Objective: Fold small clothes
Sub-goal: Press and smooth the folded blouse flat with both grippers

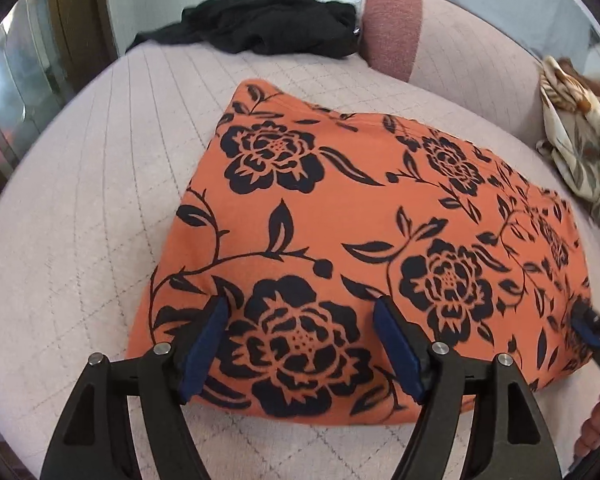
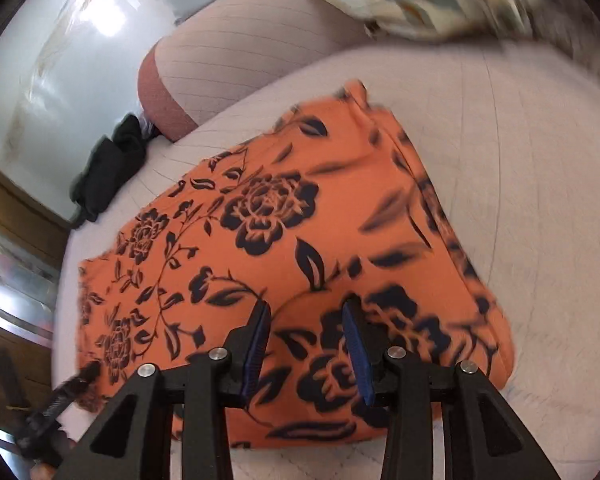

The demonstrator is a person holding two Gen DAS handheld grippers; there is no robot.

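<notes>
Left gripper (image 1: 300, 306): jaws wide apart, blue pads (image 1: 204, 344) clear of any fabric, nothing grasped; poised over the near edge of the garment, tilted steeply downward.
Right gripper (image 2: 306, 312): jaws partly apart, nothing visibly between the pads (image 2: 256, 348); contact with the cloth beneath cannot be told; poised over the near right part of the garment.
Right gripper, seen from the left wrist (image 1: 588, 326): at the garment's right edge, blurred.
Left gripper, seen from the right wrist (image 2: 80, 380): at the garment's left near corner, blurred.
Hand (image 1: 594, 420): fingers only, at the right margin of the left view.
Garment (image 1: 380, 216): orange with black flower print, spread fairly flat on the middle of the sofa seat, near edge folded over.
Sofa (image 1: 80, 220): pale pink, quilted; seat carries everything named here.
Black cloth (image 1: 260, 20): bunched at the far left corner of the seat.
Bolster (image 1: 392, 20): dusty red, at the far edge beside the black cloth.
Patterned cloth (image 1: 580, 128): cream and brown, heaped at the right edge against the backrest.
</notes>
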